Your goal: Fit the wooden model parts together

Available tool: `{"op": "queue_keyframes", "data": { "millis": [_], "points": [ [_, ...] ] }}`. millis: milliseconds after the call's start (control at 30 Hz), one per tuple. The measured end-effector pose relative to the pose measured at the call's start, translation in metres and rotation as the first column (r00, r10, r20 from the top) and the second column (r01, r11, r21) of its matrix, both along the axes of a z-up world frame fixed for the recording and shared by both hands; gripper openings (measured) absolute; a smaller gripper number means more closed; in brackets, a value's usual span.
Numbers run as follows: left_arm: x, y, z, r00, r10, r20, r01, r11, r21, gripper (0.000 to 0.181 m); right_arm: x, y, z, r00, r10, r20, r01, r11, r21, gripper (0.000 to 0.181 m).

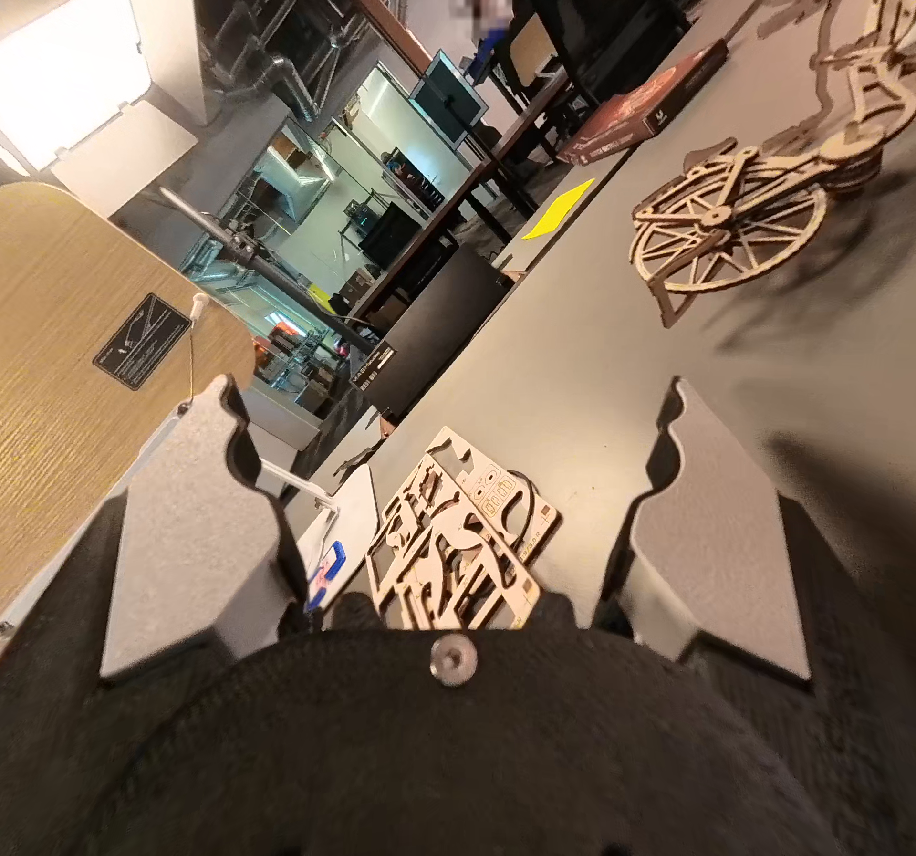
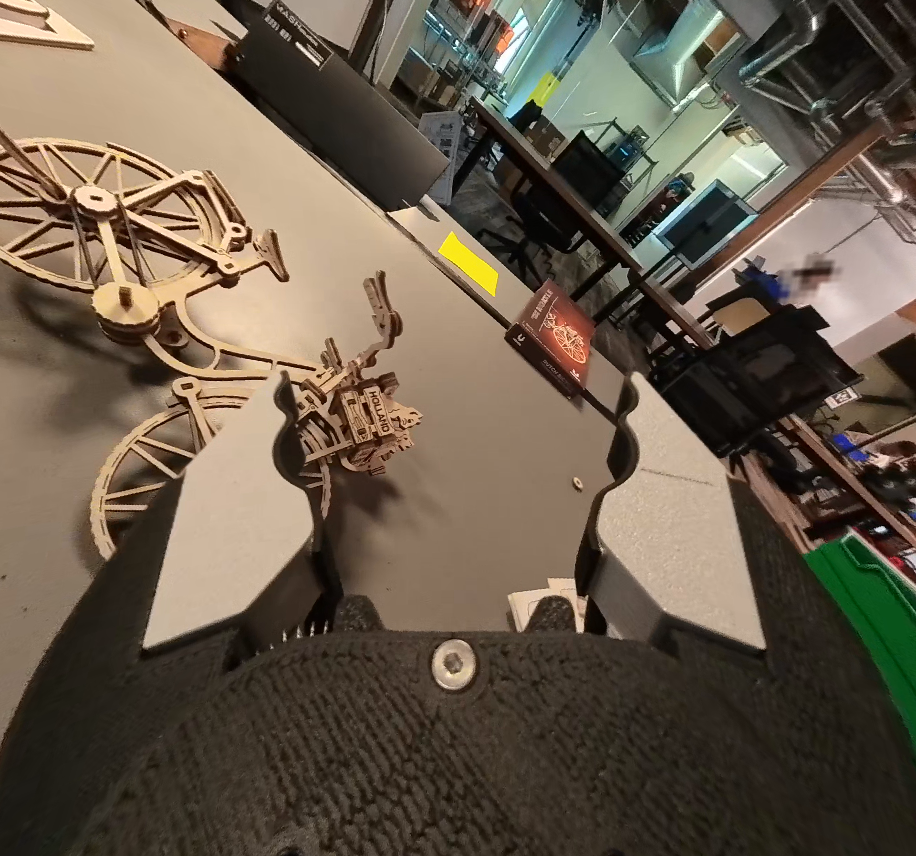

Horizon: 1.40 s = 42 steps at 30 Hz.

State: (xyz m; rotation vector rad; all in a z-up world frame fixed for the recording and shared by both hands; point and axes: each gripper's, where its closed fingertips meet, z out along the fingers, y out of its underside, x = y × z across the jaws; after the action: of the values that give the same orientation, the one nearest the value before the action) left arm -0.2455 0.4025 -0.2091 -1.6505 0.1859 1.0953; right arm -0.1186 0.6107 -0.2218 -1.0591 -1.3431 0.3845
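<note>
A wooden bicycle model (image 2: pixel 148 297) lies on its side on the grey table (image 2: pixel 446 510), with two spoked wheels, a frame, handlebars and a small basket part (image 2: pixel 369 418). It also shows in the left wrist view (image 1: pixel 733 222) at the upper right. A wooden sheet of cut-out parts (image 1: pixel 461 535) lies flat between the fingers of my left gripper (image 1: pixel 451 396), which is open and empty above it. My right gripper (image 2: pixel 456 381) is open and empty, its left finger (image 2: pixel 238 475) over the model's front wheel.
A dark red box (image 2: pixel 555 336) and a yellow note (image 2: pixel 468 262) lie near the table's far edge. A black box (image 2: pixel 337 103) stands past the edge. A white card with blue marks (image 1: pixel 332 544) lies beside the sheet. A wooden chair back (image 1: pixel 74 361) is at left.
</note>
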Motion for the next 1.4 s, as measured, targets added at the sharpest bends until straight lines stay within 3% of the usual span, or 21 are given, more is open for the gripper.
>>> {"op": "queue_keyframes", "data": {
  "millis": [167, 267, 400, 500, 567, 667, 833, 1000, 1067, 1200, 1267, 1333, 1400],
  "points": [
    [0.003, 0.003, -0.006, 0.999, 0.001, -0.033, -0.003, 0.998, -0.06, 0.157, 0.0, 0.0, 0.002, 1.0, 0.006, -0.011, -0.006, 1.0, 0.017, 0.126],
    [0.008, 0.0, 0.008, 0.995, 0.0, -0.097, -0.002, 1.0, -0.021, 0.151, 0.001, -0.011, 0.021, 0.984, 0.089, -0.153, -0.098, 0.994, -0.049, 0.112],
    [0.03, 0.002, 0.019, 0.986, -0.091, -0.138, 0.094, 0.995, 0.017, 0.116, 0.01, -0.03, 0.038, 0.923, 0.256, -0.286, -0.3, 0.947, -0.119, 0.062],
    [0.05, 0.009, 0.008, 0.971, -0.203, -0.13, 0.197, 0.979, -0.059, 0.058, 0.017, -0.045, 0.044, 0.864, 0.373, -0.339, -0.433, 0.893, -0.12, 0.021],
    [0.06, 0.012, -0.001, 0.954, -0.246, -0.17, 0.226, 0.965, -0.131, 0.027, 0.02, -0.05, 0.048, 0.844, 0.402, -0.356, -0.465, 0.879, -0.11, 0.017],
    [0.068, 0.017, -0.012, 0.932, -0.275, -0.236, 0.222, 0.948, -0.227, 0.014, 0.02, -0.061, 0.046, 0.823, 0.457, -0.338, -0.505, 0.86, -0.067, 0.014],
    [0.072, 0.021, -0.023, 0.917, -0.307, -0.254, 0.227, 0.926, -0.3, 0.007, 0.023, -0.096, 0.039, 0.737, 0.614, -0.283, -0.647, 0.762, -0.03, 0.007],
    [0.064, 0.02, -0.021, 0.936, -0.278, -0.218, 0.216, 0.938, -0.27, 0.006, 0.036, -0.131, 0.033, 0.61, 0.758, -0.229, -0.779, 0.628, 0.004, 0.006],
    [0.058, 0.016, -0.011, 0.953, -0.259, -0.155, 0.23, 0.956, -0.183, 0.006, 0.043, -0.139, 0.031, 0.573, 0.793, -0.207, -0.807, 0.59, 0.023, 0.007],
    [0.034, -0.008, 0.02, 0.97, -0.237, 0.049, 0.228, 0.963, 0.144, 0.008, 0.06, -0.146, 0.026, 0.506, 0.85, -0.145, -0.847, 0.521, 0.102, 0.007],
    [0.025, -0.014, 0.02, 0.982, -0.188, 0.029, 0.182, 0.974, 0.131, 0.009, 0.065, -0.14, 0.024, 0.52, 0.848, -0.104, -0.832, 0.531, 0.164, 0.006],
    [0.026, -0.011, 0.015, 0.986, -0.167, -0.01, 0.168, 0.983, 0.074, 0.01, 0.062, -0.122, 0.024, 0.605, 0.794, -0.056, -0.757, 0.595, 0.27, 0.006],
    [0.033, -0.004, 0.009, 0.98, -0.193, -0.036, 0.194, 0.981, 0.017, 0.009, 0.066, -0.116, 0.022, 0.613, 0.79, -0.02, -0.737, 0.58, 0.346, 0.004]
  ]
}}
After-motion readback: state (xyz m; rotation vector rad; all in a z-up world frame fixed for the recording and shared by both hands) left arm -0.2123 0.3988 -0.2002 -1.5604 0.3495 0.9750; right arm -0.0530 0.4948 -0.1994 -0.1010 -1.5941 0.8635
